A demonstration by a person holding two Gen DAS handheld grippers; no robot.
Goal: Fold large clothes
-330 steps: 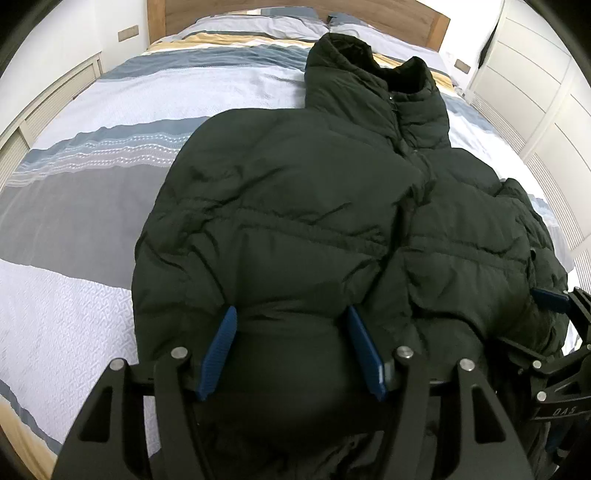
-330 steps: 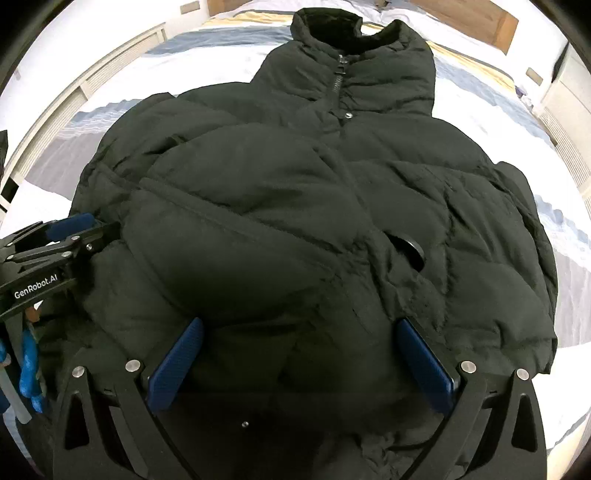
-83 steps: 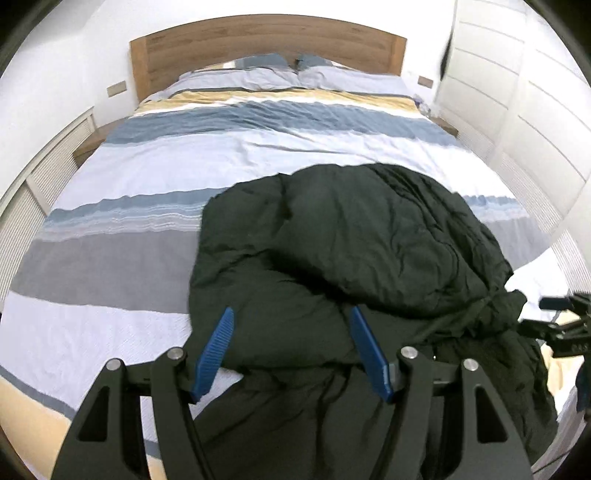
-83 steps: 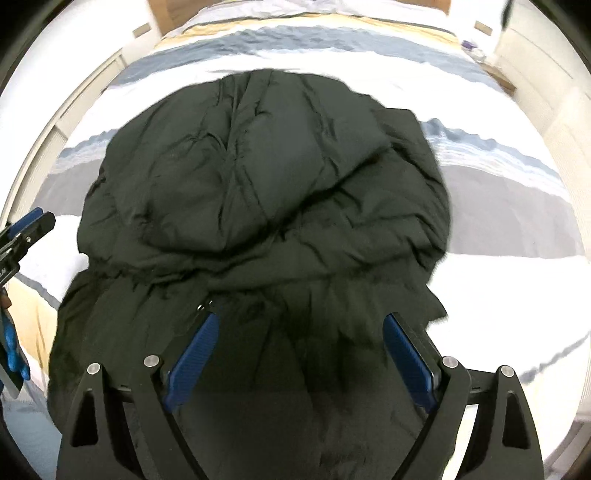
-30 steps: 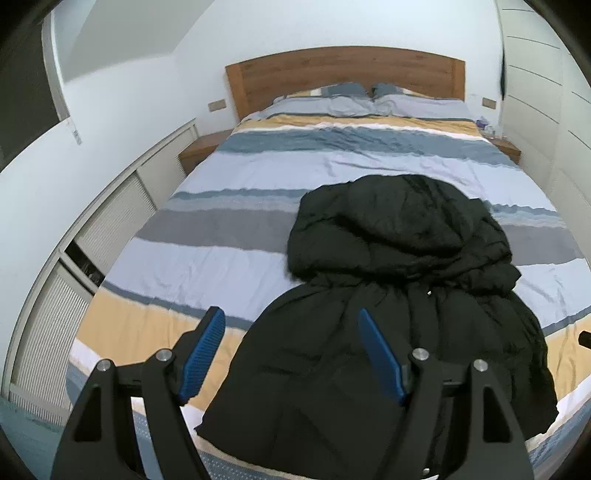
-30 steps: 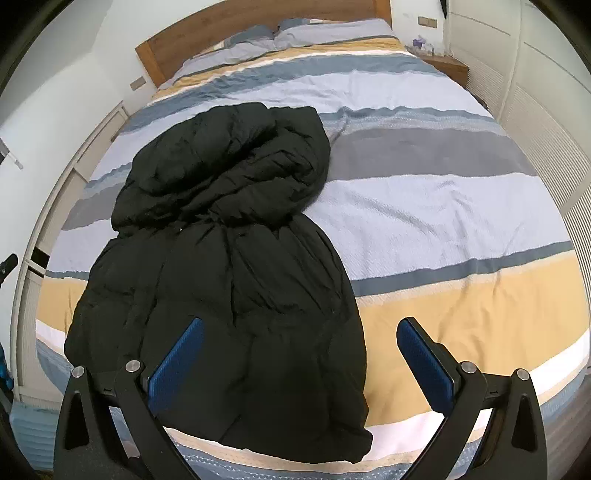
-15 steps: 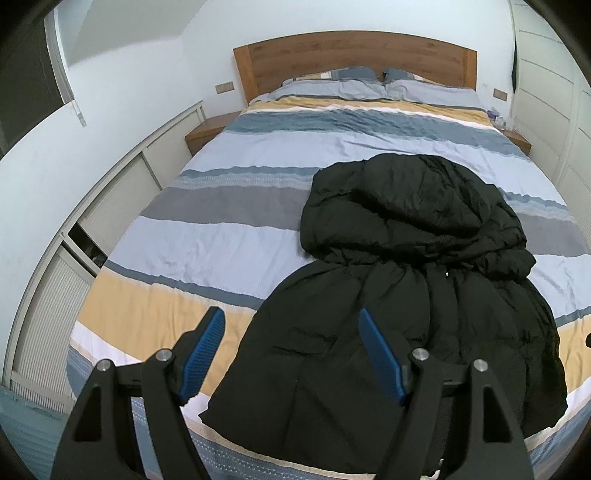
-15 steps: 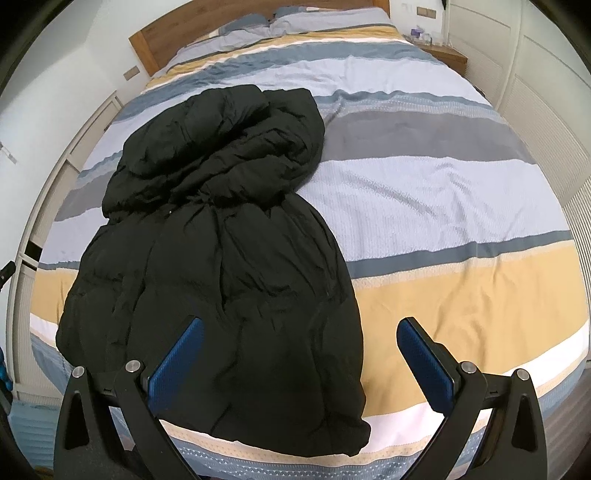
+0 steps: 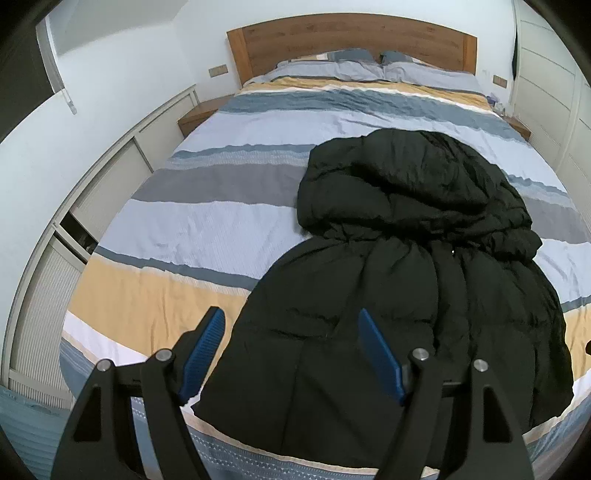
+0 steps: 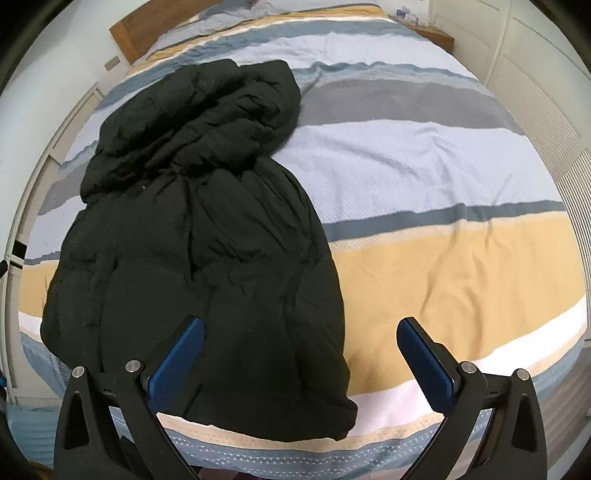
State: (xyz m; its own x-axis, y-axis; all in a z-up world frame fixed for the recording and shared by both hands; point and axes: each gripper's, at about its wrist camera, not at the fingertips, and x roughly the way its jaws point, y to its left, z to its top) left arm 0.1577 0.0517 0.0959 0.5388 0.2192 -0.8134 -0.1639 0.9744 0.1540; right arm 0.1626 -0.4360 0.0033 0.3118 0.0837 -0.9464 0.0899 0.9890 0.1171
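A black puffer jacket (image 10: 199, 236) lies on the striped bedspread (image 10: 424, 177), filling the left half of the frame, its upper part bunched and folded over toward the upper left, its hem reaching the bed's near edge at the bottom. The right gripper (image 10: 301, 347) hangs above the bed at the lower centre, its blue-padded fingers (image 10: 177, 360) spread wide with nothing between them. A wooden headboard (image 10: 144, 26) shows at the upper left.

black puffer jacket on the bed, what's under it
The black puffer jacket lies on the striped duvet, its upper part folded down over its body. Whether anything else sits beneath is hidden by the jacket itself. Both grippers are open and off it.
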